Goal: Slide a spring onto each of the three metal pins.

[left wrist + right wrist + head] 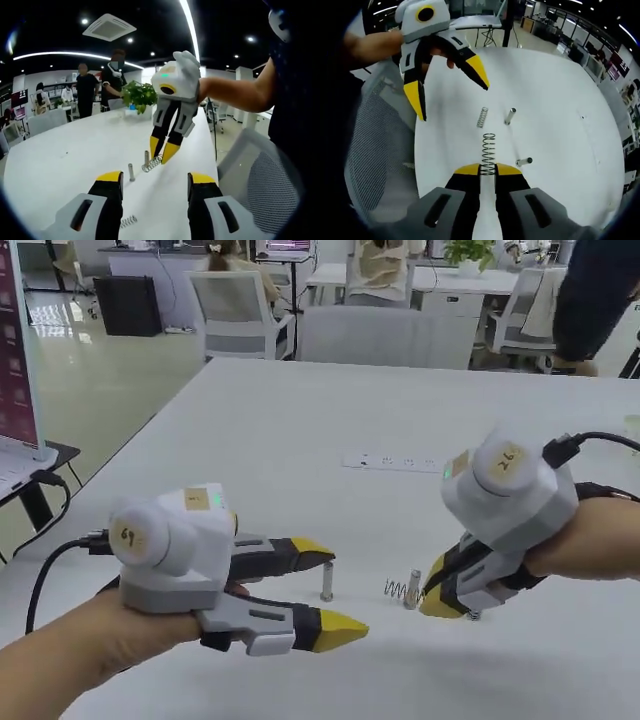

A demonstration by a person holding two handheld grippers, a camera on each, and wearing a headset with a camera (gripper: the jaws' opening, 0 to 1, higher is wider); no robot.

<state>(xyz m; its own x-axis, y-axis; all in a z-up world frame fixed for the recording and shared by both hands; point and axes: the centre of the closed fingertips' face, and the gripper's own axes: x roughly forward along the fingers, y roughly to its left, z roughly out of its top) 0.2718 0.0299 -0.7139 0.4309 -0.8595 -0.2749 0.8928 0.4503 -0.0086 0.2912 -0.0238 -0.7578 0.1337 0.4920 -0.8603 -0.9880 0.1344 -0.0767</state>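
- The left gripper (pixel 330 588) sits nearest in the head view, low on the left, with its jaws spread wide and nothing between them
- The white table (pixel 300 430) carries all the work, and the parts are gathered near its front edge
- The right gripper (pixel 438 602) tilts down toward the table on the right, its yellow tips pinched on one end of the held spring (pixel 399 589)
- The middle pin (pixel 413 589) stands upright just beside the held spring, the left pin (pixel 327 583) stands apart between the two grippers, and a third pin (pixel 473 616) peeks out under the right gripper (too hidden to tell how it stands)
- The held spring pokes straight out from the tips, its free end open and not yet over any pin
- The loose spring (pixel 482 117) lies flat on the table, near the left pin and just off the held spring's free end
- The springs look light and floppy, likely to bend sideways or flick away if squeezed hard, so a gentle pinch at the very end coils seems best
- The pins look stiff, slim and smooth, and may tip over if nudged, so the empty gripper could steady one low on its shaft
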